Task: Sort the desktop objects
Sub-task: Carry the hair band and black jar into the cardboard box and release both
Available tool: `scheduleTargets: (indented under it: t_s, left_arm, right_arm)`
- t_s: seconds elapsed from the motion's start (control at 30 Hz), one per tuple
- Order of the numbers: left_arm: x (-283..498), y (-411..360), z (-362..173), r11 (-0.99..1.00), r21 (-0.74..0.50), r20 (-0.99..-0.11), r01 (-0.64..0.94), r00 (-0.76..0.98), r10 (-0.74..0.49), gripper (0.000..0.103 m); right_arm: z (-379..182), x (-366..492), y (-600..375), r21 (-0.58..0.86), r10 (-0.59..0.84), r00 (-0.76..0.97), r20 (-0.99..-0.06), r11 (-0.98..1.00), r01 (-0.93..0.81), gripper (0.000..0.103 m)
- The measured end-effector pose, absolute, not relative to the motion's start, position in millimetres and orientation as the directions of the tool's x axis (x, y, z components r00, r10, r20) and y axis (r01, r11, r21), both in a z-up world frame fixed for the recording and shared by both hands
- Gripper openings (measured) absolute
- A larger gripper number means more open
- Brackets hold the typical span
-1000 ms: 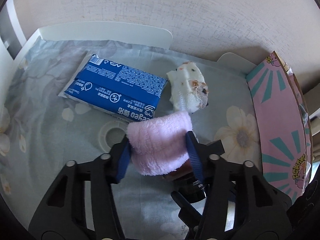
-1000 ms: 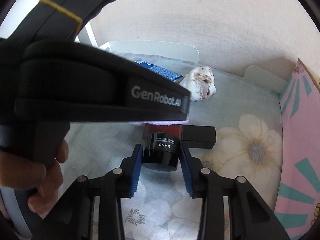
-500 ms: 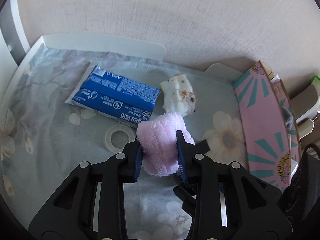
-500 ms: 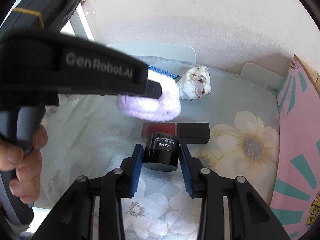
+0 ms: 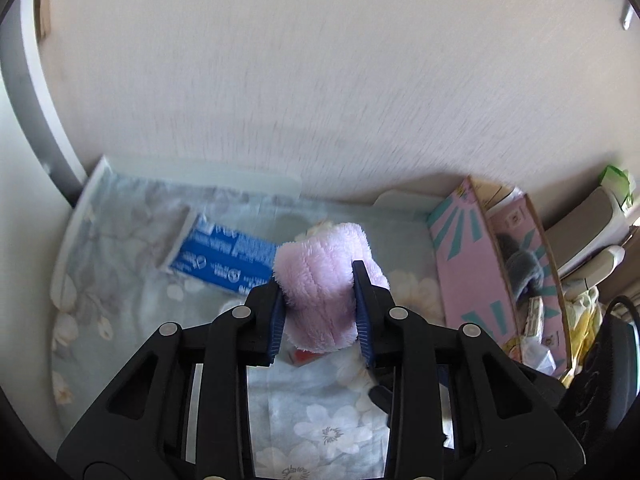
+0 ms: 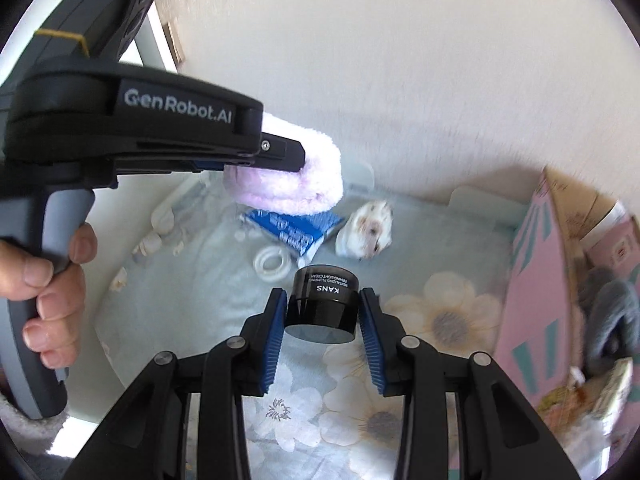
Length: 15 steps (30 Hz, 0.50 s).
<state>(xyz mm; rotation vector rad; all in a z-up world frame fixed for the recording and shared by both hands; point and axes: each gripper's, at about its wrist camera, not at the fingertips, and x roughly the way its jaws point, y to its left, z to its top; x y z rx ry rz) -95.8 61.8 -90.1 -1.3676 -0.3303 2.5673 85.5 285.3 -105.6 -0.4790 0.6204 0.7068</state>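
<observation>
My left gripper is shut on a fluffy pink plush item and holds it raised above the flowered cloth. It also shows in the right wrist view, high at the left. My right gripper is shut on a black KANS cream jar and holds it above the cloth. A blue packet, a white ring and a white-and-brown plush hamster lie on the cloth beyond it.
A pink box with teal rays stands open at the right, with a grey item inside. Small white bits lie at the cloth's left edge. A wall rises behind the table.
Both grippers have lifted with their loads: the pink plush and the black jar now hang higher above the cloth. The red and black box under the jar is out of view.
</observation>
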Motion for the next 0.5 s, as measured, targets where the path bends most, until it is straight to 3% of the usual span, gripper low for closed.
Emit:
scheduleTargets:
  t_s: [0.5]
  left_arm:
    - [-117, 147, -24, -0.924, -0.299, -0.717, -0.237, -0.584, 0.381, 0.027]
  right_arm:
    - [-20, 78, 204, -0.204, 0.399, 0.714, -0.575, 0.776, -0.597, 0.034]
